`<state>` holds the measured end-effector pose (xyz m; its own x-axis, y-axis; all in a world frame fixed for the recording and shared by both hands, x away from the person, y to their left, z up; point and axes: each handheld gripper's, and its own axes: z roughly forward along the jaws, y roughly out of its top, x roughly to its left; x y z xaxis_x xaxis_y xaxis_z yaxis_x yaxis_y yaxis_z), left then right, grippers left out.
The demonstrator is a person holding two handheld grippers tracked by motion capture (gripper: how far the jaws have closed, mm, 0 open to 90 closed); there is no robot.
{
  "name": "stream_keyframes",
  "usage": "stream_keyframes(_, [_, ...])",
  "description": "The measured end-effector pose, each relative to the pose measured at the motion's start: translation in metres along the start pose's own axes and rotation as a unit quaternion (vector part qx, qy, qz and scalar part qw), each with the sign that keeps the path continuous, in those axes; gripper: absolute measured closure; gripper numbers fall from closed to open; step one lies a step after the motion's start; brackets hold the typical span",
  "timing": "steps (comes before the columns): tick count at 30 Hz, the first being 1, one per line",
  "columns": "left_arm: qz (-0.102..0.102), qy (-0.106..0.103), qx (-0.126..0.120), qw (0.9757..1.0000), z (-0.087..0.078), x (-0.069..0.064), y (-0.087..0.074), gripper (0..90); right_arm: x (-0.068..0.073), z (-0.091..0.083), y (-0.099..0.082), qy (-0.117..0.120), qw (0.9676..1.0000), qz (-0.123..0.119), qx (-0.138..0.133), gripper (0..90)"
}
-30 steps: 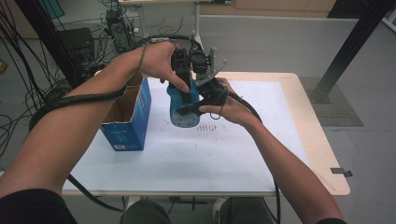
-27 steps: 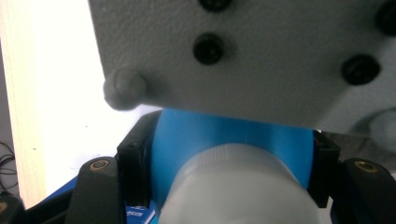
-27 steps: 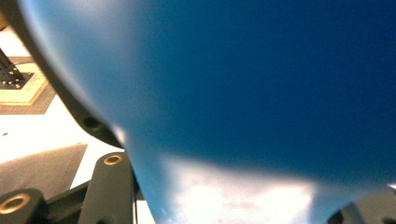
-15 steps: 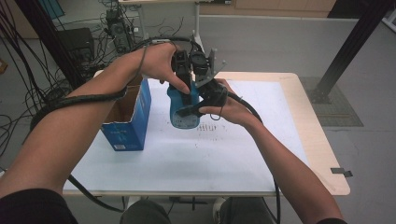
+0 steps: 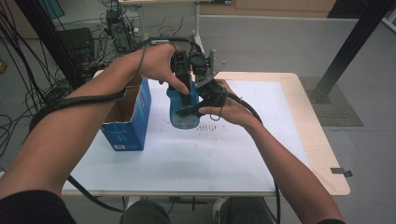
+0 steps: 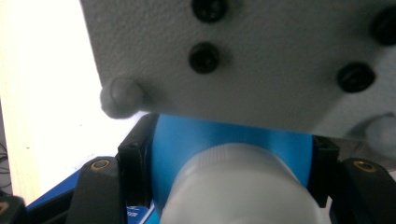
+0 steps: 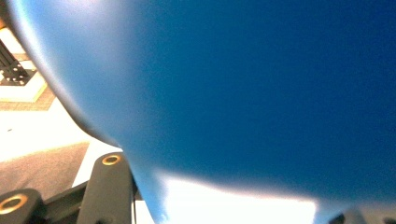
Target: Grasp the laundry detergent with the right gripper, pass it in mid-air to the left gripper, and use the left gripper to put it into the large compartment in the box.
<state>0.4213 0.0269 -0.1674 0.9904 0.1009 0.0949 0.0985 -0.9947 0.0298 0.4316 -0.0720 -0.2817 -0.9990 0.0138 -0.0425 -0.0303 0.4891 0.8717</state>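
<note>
Held above the middle of the white-topped table [image 5: 224,163]: a blue bottle [image 5: 183,114] with a white cap [image 6: 243,186]. Right gripper [image 5: 198,108] clamped on the bottle's body from the right. Left gripper [image 5: 183,86] clenched from above on the blue neck just behind the cap. Farther left, an open blue cardboard box [image 5: 128,119] standing on the table.
</note>
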Motion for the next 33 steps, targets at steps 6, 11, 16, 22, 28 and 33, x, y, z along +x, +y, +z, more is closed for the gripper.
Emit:
stream_keyframes(6, [0.0,0.001,0.001,1.0,-0.0002,0.0,0.0002,37.2,-0.0004,-0.0003,-0.0002,-0.002,1.0,0.0,0.0,42.4])
stream_keyframes(11, [0.0,0.001,0.001,1.0,0.0,0.0002,0.0,37.2,-0.0006,-0.0002,-0.0004,-0.002,1.0,0.0,-0.001,42.3])
stream_keyframes(16, [-0.001,0.0,0.002,1.0,0.0002,0.0002,-0.0004,37.2,-0.0006,0.0003,-0.0005,-0.002,1.0,0.0,-0.001,42.2])
stream_keyframes(22, [-0.002,0.0,0.002,1.0,0.0001,-0.0003,-0.0009,37.2,0.0,0.0006,-0.0013,0.0,1.0,0.003,-0.006,42.0])
stream_keyframes(28, [-0.001,0.001,0.002,1.0,-0.0007,-0.0008,0.0001,37.2,0.0001,-0.0005,-0.0016,-0.001,1.0,0.003,-0.007,41.8])
stream_keyframes(33, [0.0,0.002,0.003,1.0,-0.0013,-0.0011,0.0004,37.2,0.0005,-0.0013,-0.0016,-0.003,1.0,0.003,-0.008,41.8])
